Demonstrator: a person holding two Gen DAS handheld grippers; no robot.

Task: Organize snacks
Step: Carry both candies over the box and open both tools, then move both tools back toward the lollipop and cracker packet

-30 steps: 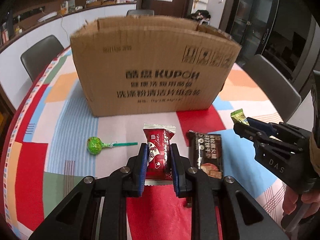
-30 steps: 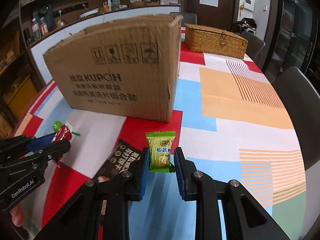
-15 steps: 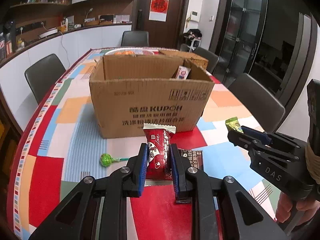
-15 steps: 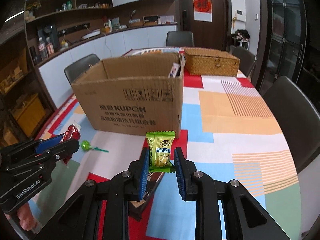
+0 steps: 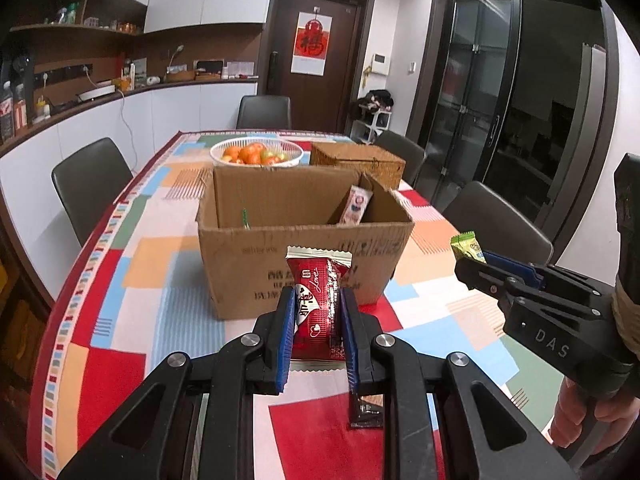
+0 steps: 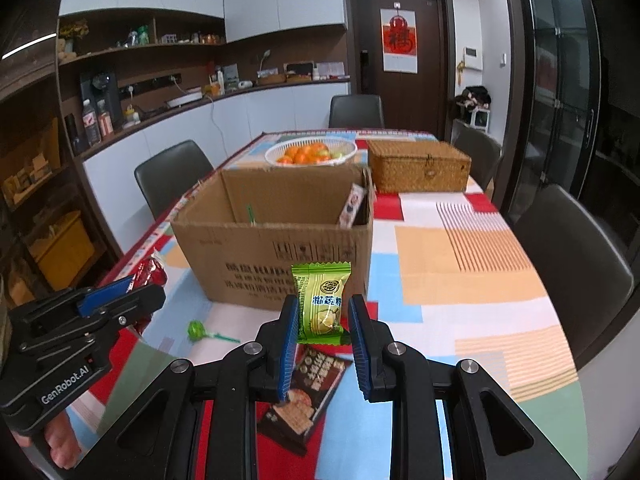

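The cardboard box (image 6: 276,240) stands mid-table; the fruit basket (image 6: 310,152) and wicker box (image 6: 418,166) sit behind it, the lollipop (image 6: 198,330) and cracker packet (image 6: 308,392) before it.

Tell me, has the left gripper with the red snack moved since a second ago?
Yes. The left gripper, jaws shut on the red snack, has risen: the cardboard box now sits lower, its open inside visible.
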